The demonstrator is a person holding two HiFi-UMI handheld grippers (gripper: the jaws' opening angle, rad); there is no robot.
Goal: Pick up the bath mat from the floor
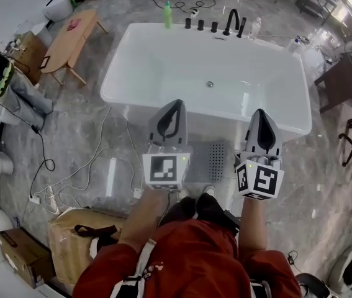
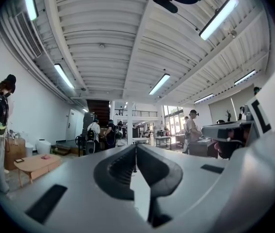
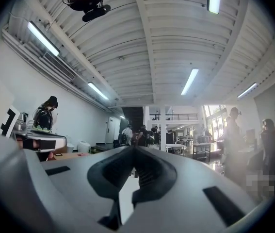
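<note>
Head view: bath mat [image 1: 216, 161] seen flat on floor beside bathtub [image 1: 138, 98], between left gripper [image 1: 176, 108] and right gripper [image 1: 260, 113]. Judged light, limp, floppy; near edge best pinched.
Left gripper view: fingers [image 2: 115, 173] closed, empty.
Right gripper view: fingers [image 3: 153, 174] closed, empty.

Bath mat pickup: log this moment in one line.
left gripper shut, empty | right gripper shut, empty | bath mat on floor by bathtub, not held
</note>
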